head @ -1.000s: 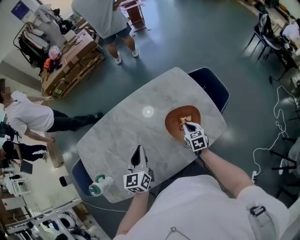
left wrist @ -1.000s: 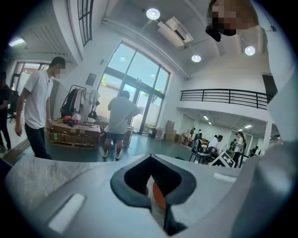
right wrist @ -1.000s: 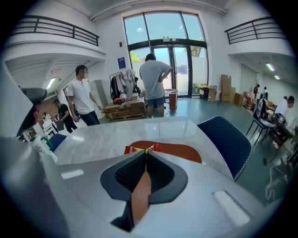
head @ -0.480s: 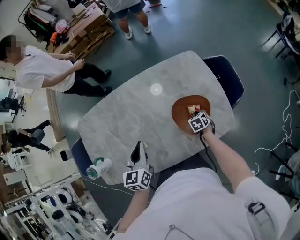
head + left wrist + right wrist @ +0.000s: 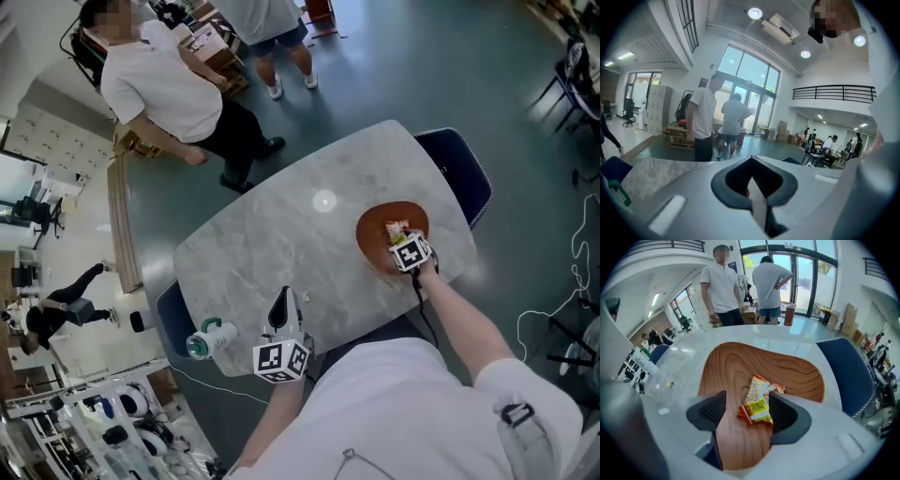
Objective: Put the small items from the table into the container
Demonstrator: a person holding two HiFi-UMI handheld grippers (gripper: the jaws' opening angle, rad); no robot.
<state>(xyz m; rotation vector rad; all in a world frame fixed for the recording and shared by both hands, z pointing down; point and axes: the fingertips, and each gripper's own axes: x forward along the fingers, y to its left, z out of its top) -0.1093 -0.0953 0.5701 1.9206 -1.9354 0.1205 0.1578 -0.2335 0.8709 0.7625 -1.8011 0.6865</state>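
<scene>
We record one wooden tray (image 5: 375, 234) near the right edge of the marble tabletop (image 5: 272, 244), and two snack packets (image 5: 758, 401) in it, overlapping at the tray's middle. The right gripper (image 5: 747, 412) points steeply down over the tray. Its jaws are opening, wide apart to either side of the packets, and the pads are released, pressing on neither. In the head view this gripper (image 5: 410, 251) covers part of the tray's near side. The left gripper (image 5: 281, 298) sits by the near edge, well apart from the tray. Its jaws are clenched together, and we can make out nothing gripped between them in its own view (image 5: 750, 180). We count one further small item (image 5: 669, 384) on bare tabletop left of the tray, too small to identify. One bottle (image 5: 208, 340) lies at the near-left corner. Two blue chairs (image 5: 459, 173) stand at opposite ends of the table. Two bystanders (image 5: 159, 84) stand beyond the far edge.
</scene>
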